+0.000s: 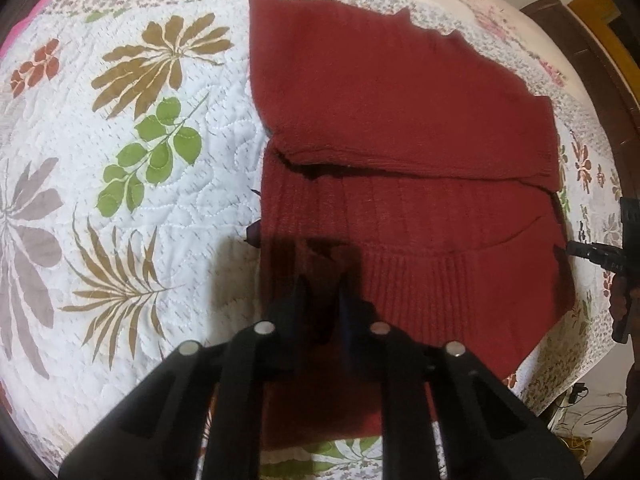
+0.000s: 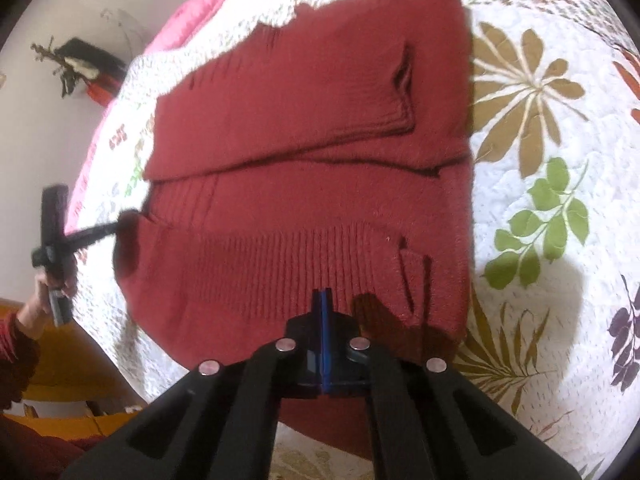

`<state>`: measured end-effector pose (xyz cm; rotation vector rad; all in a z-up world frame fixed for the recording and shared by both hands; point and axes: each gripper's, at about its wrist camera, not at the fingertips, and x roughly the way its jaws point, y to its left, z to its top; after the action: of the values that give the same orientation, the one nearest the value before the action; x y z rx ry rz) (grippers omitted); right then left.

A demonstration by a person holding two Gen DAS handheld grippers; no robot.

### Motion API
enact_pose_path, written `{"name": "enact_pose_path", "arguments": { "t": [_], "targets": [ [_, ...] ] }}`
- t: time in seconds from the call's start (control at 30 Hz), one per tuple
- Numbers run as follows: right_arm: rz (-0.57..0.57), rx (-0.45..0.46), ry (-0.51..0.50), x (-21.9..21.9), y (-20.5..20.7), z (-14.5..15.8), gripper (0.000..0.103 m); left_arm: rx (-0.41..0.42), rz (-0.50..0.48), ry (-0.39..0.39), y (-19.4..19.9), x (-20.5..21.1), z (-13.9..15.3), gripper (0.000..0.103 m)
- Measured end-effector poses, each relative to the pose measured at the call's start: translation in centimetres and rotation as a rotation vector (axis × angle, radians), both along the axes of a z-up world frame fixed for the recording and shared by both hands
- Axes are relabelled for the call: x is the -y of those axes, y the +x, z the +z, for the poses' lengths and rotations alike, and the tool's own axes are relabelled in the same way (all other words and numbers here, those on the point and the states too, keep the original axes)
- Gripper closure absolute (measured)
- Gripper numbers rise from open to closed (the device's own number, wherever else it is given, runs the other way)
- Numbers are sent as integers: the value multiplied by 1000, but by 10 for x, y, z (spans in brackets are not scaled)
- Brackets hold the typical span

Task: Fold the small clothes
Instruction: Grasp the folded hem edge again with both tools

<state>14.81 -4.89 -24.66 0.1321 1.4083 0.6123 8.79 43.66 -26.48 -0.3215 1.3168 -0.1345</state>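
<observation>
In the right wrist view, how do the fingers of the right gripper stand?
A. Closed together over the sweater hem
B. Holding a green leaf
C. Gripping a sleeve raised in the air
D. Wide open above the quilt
A: the right gripper has its fingers pressed together, with no gap, over the ribbed hem of the red sweater.

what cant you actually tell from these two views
- Near hem of the dark red knitted sweater: hidden under each gripper's black body in both wrist views.
- Left gripper: fingers dark and in shadow in the left view, blurred in the right view, so grip unclear.
- Right gripper: jaws look closed, but the tips hide whether fabric is pinched.
- Floral quilted bedspread: cut off by the fisheye rim.
</observation>
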Motion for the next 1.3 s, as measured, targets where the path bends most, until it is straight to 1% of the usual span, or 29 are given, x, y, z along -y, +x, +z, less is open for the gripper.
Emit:
{"name": "enact_pose_path", "arguments": {
  "t": [0.1,0.2,0.27,0.33,0.37,0.4,0.43,0.47,0.5,0.53,0.57,0.67,0.73,0.77,0.8,0.83,0.87,0.93,1.0,1.13,1.3],
  "targets": [
    [-20,12,21,7,-1,9,103,35,4,-20,-6,1,11,95],
    [-2,13,13,4,-2,9,103,48,-6,-26,-9,6,13,95],
    [11,9,-5,1,-1,6,95,29,-10,-19,-8,7,5,95],
    [7,8,-23,-2,0,1,79,10,-12,-31,-4,10,-2,93],
    [7,9,-27,-3,0,0,74,-1,-14,-40,-1,11,-7,91],
    [9,11,-39,-4,2,-3,64,-10,-15,-42,2,12,-10,90],
    [10,14,-56,-5,3,-5,54,-14,-17,-42,4,14,-12,84],
    [14,19,-78,-7,4,-7,52,-18,-21,-44,7,16,-15,79],
    [22,25,-102,-8,6,-10,51,-19,-24,-44,9,17,-16,76],
    [29,26,-118,-9,8,-13,51,-19,-28,-46,11,20,-17,71],
    [30,26,-126,-10,9,-14,51,-20,-31,-47,14,23,-17,67],
    [30,13,-117,-10,16,-22,50,-26,-44,-45,18,28,-21,66],
    [39,-9,-109,-12,20,-30,50,-37,-41,-40,21,29,-25,67],
    [47,-14,-120,-15,20,-33,53,-43,-39,-38,21,30,-27,69],
    [58,-15,-127,-17,20,-35,66,-51,-36,-25,21,30,-29,73],
    [75,-16,-128,-20,19,-36,88,-57,-35,-14,22,30,-31,86],
    [92,-20,-124,-23,17,-37,95,-61,-27,-5,22,29,-32,92],
    [108,1,-108,-25,10,-31,96,-58,-14,-23,21,26,-30,97],
    [109,26,-101,-25,6,-21,96,-26,-6,-34,17,23,-21,97],
    [50,63,-32,-12,1,6,96,52,3,-53,7,19,7,97],
    [-17,91,30,7,0,33,96,110,40,-60,-1,4,30,97]
  ]
}}
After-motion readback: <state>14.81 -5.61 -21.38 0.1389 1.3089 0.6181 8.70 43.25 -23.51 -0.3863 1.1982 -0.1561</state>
